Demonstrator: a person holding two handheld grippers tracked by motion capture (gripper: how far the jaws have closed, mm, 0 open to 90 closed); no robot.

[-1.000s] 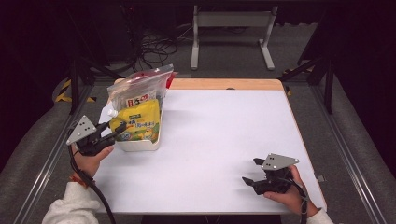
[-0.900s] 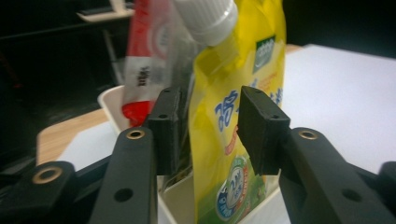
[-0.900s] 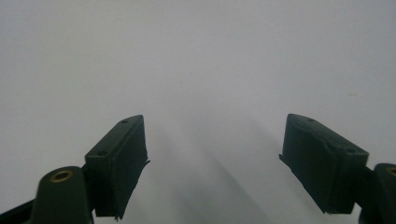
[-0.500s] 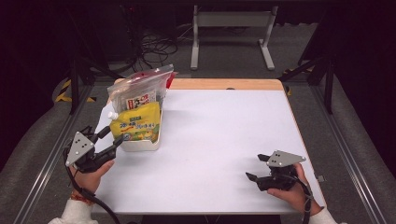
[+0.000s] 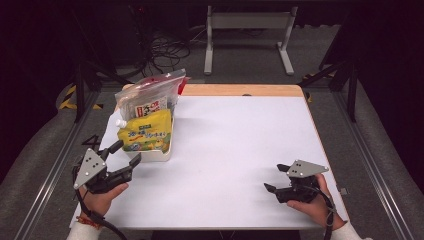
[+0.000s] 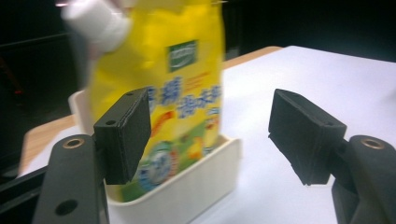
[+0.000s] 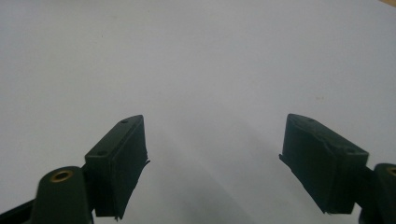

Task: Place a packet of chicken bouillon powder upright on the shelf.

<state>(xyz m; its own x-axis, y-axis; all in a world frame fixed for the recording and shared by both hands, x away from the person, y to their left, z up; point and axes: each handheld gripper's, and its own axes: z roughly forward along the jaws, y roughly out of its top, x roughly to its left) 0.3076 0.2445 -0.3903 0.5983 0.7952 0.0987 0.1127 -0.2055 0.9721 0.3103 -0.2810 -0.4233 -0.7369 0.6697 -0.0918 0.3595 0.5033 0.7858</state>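
Note:
A yellow spouted pouch (image 5: pixel 145 134) stands in a small white bin (image 5: pixel 159 154) at the table's left side, with a clear zip bag (image 5: pixel 149 97) leaning behind it. My left gripper (image 5: pixel 128 153) is open just in front of the bin's near left corner, holding nothing. In the left gripper view the pouch (image 6: pixel 182 70) with its white cap (image 6: pixel 93 21) rises from the bin (image 6: pixel 196 182) beyond the open gripper (image 6: pixel 210 135). My right gripper (image 5: pixel 274 178) is open and empty near the table's front right, and in its own view the gripper (image 7: pixel 215 158) faces bare white tabletop (image 7: pixel 196 60).
The white table (image 5: pixel 235 140) has a wooden strip along its far edge. Dark floor, cables and a metal stand's legs (image 5: pixel 247 45) lie beyond it. Rails run along both sides of the table.
My left gripper has drawn back from the bin toward the table's front left corner. My right gripper has slid slightly nearer the front edge. The pouch and bin have not moved.

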